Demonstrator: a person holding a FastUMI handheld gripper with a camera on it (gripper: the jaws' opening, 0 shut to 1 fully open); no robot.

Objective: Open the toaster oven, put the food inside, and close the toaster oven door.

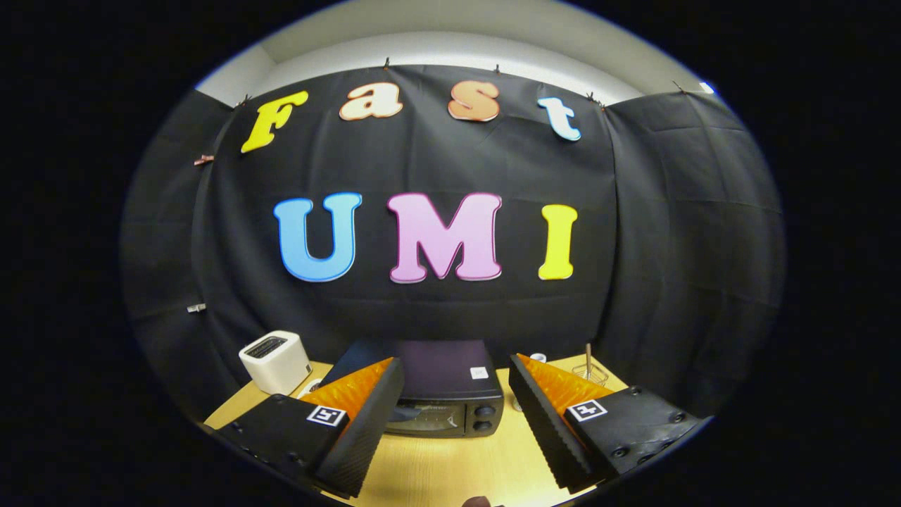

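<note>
gripper view: toaster oven [450,394] beyond the spread, empty tool [456,415]

The toaster oven [443,394] looks like dark matt metal, with a glossy glass door. It stands on a counter [450,468] of smooth, pale wood grain. Left of the oven, a white toaster [274,361] appears to be satin plastic. Behind the oven hangs matt, creased cloth [669,232]. The claw [454,415], spread wide, has ridged fingers [542,422].

Even, fairly bright overhead light falls on the pale wooden table [450,465] while the black cloth wall [436,310] stays dim, focus is sharp centrally, and fisheye bending curves everything toward the rim.
</note>
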